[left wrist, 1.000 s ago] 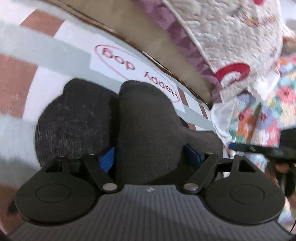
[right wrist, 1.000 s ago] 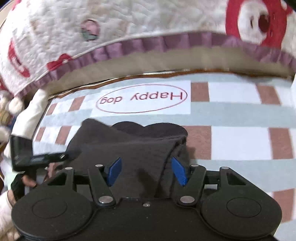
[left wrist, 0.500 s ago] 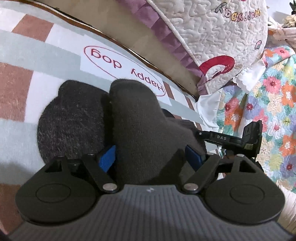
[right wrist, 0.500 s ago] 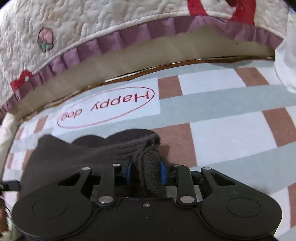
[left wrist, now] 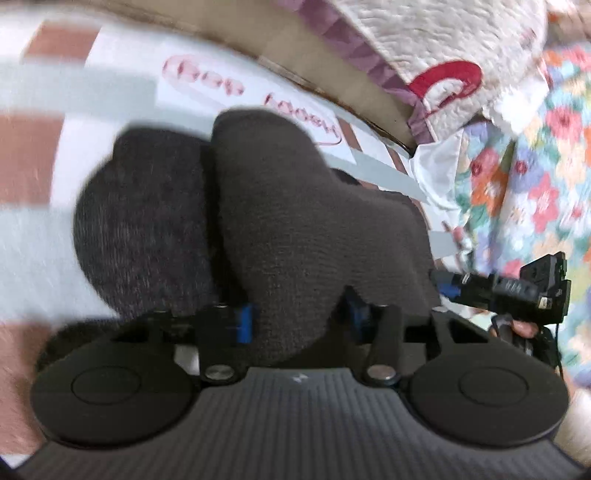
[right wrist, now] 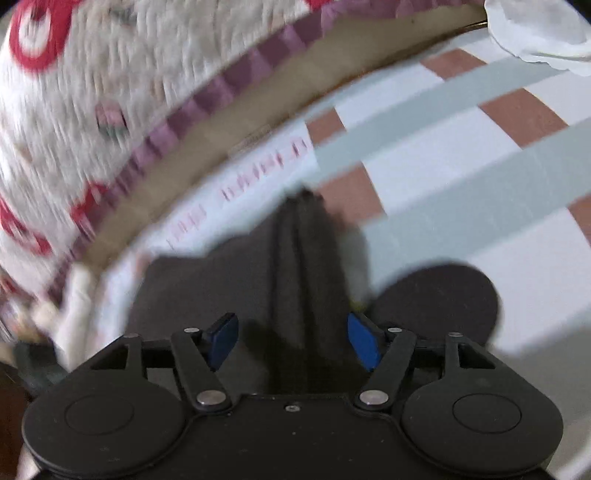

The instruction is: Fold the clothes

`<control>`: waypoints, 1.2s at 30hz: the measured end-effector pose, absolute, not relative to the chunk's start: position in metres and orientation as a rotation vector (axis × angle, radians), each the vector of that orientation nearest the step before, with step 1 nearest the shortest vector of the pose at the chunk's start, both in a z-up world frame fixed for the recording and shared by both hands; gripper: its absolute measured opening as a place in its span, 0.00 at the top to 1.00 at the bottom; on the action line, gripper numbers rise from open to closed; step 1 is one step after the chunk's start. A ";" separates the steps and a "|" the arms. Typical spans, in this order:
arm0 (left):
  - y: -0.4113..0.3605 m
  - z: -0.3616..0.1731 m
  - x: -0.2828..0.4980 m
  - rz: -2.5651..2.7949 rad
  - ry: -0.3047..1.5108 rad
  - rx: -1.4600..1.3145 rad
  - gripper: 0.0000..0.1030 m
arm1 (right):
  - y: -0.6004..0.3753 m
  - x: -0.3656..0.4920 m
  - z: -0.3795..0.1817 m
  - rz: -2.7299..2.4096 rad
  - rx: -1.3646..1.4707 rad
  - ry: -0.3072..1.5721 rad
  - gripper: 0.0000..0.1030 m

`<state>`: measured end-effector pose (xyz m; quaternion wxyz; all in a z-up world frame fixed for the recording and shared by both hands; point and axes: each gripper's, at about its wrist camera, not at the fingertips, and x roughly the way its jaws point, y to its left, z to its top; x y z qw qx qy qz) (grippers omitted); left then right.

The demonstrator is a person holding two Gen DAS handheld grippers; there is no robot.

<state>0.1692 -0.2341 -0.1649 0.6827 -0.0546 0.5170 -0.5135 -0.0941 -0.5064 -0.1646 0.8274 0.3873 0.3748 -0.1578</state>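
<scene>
A dark knit garment [left wrist: 303, 221] lies on the checked mat [left wrist: 33, 221], with one thick fold raised beside a flatter rounded part [left wrist: 144, 229]. My left gripper [left wrist: 299, 319] is shut on the near end of that raised fold, blue pads pressing both sides. In the right wrist view a narrow ridge of the same garment [right wrist: 306, 266] runs between the fingers of my right gripper [right wrist: 291, 341], which stands open, its blue pads clear of the cloth. The right gripper [left wrist: 509, 291] also shows at the right of the left wrist view, held by a hand.
The mat carries a white label with red writing [left wrist: 255, 96]. A quilted white blanket with a purple frill [right wrist: 122, 74] borders the mat's far edge. A floral cloth [left wrist: 524, 166] lies to the right and a white cloth [right wrist: 539, 33] at the far corner.
The left gripper's fingers have closed in on the raised fold. The right gripper, shut on the garment's edge half a second ago, has opened. Both views are blurred by motion.
</scene>
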 end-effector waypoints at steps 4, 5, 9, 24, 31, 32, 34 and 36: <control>-0.245 -0.152 0.143 -1.123 1.012 0.068 0.57 | -0.497 -0.099 -0.177 -0.305 0.806 0.816 0.22; -0.245 -0.154 0.144 -1.122 1.020 0.058 0.53 | -0.498 -0.100 -0.179 -0.296 0.819 0.804 0.22; -0.236 -0.179 0.172 -1.139 1.189 -0.185 0.37 | -0.505 -0.101 -0.186 -0.255 0.857 0.745 0.21; -0.220 -0.115 0.146 -1.174 0.829 -0.148 0.61 | -0.440 -0.059 -0.091 -0.214 0.314 0.537 0.65; -0.211 -0.116 0.217 -0.982 0.831 -0.348 0.24 | -0.451 0.011 -0.063 -0.322 0.173 0.473 0.30; -0.212 -0.124 0.227 -0.950 0.861 -0.366 0.24 | -0.461 0.025 -0.076 -0.330 0.193 0.561 0.33; -0.210 -0.148 0.239 -0.912 0.976 -0.360 0.27 | -0.482 0.051 -0.105 -0.335 0.243 0.754 0.35; -0.200 -0.163 0.237 -0.919 1.054 -0.347 0.27 | -0.485 0.048 -0.120 -0.359 0.286 0.810 0.39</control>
